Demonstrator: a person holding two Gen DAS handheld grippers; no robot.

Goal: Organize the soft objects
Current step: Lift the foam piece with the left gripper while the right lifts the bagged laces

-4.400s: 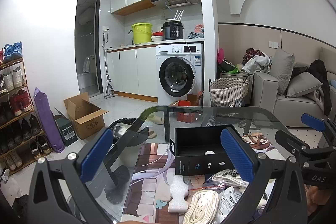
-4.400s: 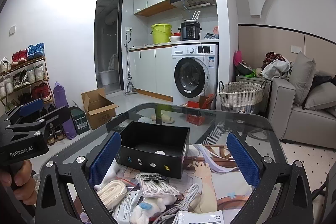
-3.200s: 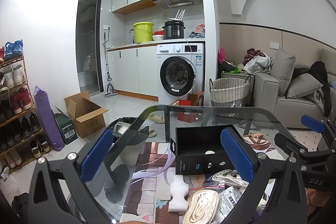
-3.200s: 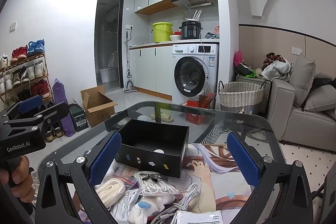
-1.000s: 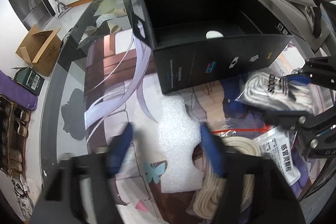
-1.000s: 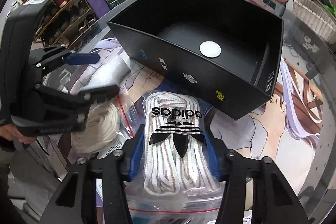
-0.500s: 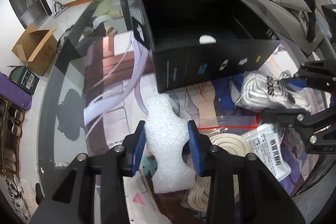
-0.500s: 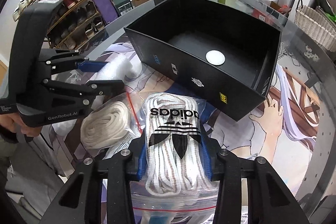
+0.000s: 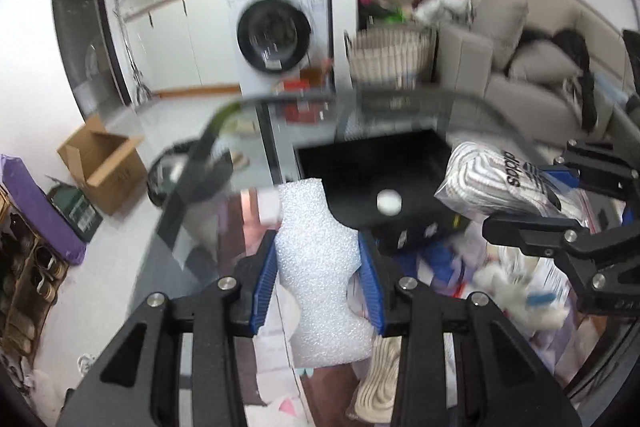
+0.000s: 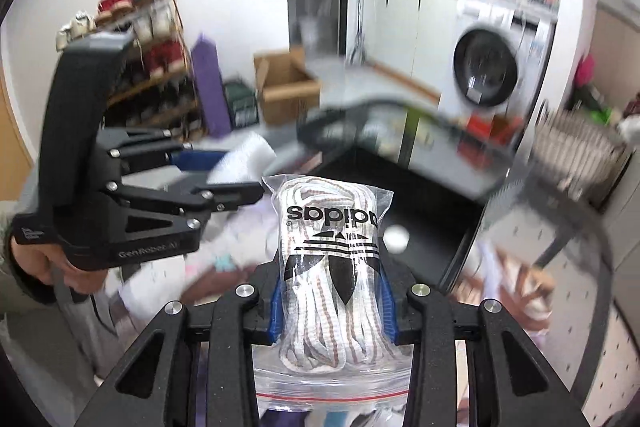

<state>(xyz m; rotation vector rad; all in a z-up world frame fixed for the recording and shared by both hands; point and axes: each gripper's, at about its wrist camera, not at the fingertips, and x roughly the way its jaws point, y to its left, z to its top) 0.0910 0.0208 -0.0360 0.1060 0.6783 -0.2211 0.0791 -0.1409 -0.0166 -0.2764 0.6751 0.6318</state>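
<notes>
Left hand-held gripper (image 9: pixel 318 283) pinching foam piece (image 9: pixel 320 267)

Bright room, blurry and bent pictures

Light is even and white. The white round-door washing machine (image 9: pixel 276 39) looks smeared. Corners go black. The shiny glass table top (image 10: pixel 400 115) shows streaky glare.

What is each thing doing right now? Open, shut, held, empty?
Left tongs: shut on the foam.
Foam: held, off the table.
Right tongs: closing on the lace bag.
Lace bag: held up, zip shut.
Black box: open, one white disc inside.
Washer: door shut.
</notes>
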